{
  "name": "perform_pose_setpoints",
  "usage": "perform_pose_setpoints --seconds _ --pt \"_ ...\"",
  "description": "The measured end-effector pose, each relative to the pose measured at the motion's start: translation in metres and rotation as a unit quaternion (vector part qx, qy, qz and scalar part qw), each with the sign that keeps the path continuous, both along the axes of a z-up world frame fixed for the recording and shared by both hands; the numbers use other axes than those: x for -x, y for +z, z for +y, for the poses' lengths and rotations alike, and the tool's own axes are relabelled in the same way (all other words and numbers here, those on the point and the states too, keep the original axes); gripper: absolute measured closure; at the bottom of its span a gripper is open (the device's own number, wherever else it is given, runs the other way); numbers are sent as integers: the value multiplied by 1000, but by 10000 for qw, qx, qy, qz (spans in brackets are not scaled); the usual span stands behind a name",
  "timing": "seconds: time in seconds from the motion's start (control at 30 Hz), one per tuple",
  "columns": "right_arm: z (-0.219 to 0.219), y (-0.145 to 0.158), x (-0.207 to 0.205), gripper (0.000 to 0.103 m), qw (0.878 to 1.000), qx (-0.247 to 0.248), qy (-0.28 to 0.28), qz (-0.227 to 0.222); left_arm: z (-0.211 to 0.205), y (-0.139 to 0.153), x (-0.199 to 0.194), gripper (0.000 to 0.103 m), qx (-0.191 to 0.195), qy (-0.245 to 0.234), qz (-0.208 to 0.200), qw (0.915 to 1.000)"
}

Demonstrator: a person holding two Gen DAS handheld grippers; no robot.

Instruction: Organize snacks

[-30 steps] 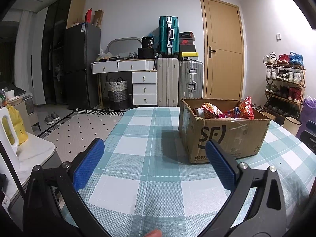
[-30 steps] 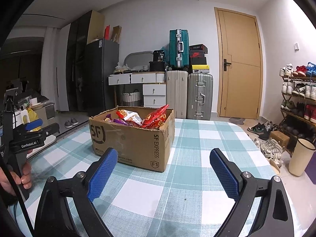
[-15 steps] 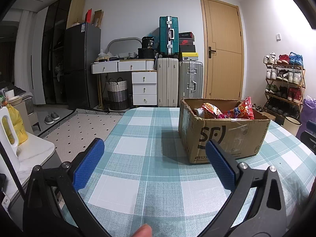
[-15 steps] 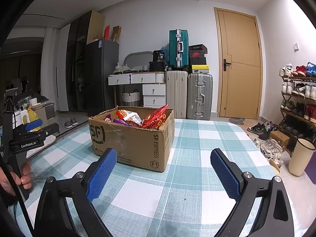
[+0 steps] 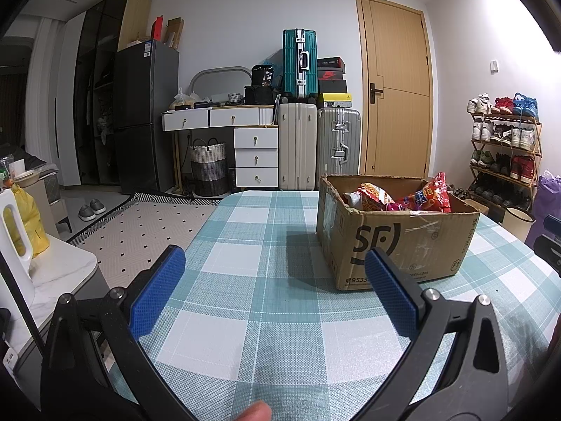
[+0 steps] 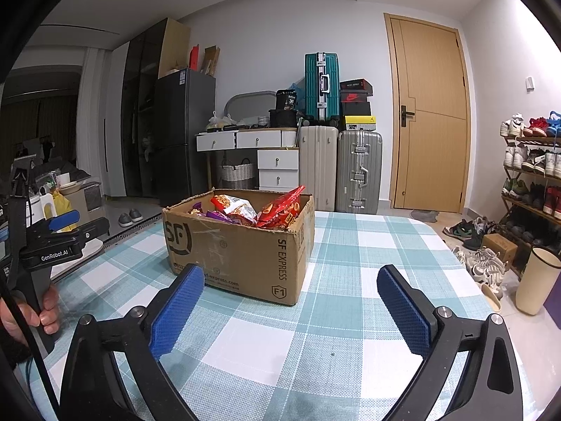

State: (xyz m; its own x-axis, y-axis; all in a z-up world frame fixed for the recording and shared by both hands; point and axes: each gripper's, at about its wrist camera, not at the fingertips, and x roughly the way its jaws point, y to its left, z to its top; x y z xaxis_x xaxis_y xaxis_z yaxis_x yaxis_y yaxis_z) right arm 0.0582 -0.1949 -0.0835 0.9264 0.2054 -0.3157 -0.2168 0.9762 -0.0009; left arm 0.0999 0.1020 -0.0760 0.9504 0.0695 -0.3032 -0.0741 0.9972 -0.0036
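- A cardboard box [image 6: 238, 245] sat on a desk [image 6: 350, 333] covered with a teal and white checked cloth, roughly midway across the desk and toward its far edge.
- The box stood open at the top, and snack bags [image 6: 259, 208] filled it: a red bag poked above the rim, with orange, white and purple packets beside it.
- No snacks lay on the cloth around the box in either view; every packet that could be seen was inside the box.
- The left gripper [image 5: 277, 277] hovered over the near left part of the desk, its blue pads spread wide with nothing between them.
- The right gripper [image 6: 291, 301] hovered over the near right part of the desk; its blue pads had just been opening and stood wide, with nothing between them.
- Both grippers were apart from the box, touching neither it nor any packet.
- In the right wrist view, a hand [image 6: 42, 310] gripped the handle of the left gripper at the desk's left edge.
- Judging from this, the sorting looked either finished, with all snacks gathered in the box, or not yet begun, if the packets were meant to come out. The pictures alone could not settle which.
- No other container or target spot for snacks was visible on the desk.
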Motion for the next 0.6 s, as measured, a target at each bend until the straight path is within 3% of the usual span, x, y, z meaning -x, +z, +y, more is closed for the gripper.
perform_pose_setpoints --seconds 0.6 --pt "0 0 0 1 10000 0 0 1 0 0 0 1 2 1 -1 10000"
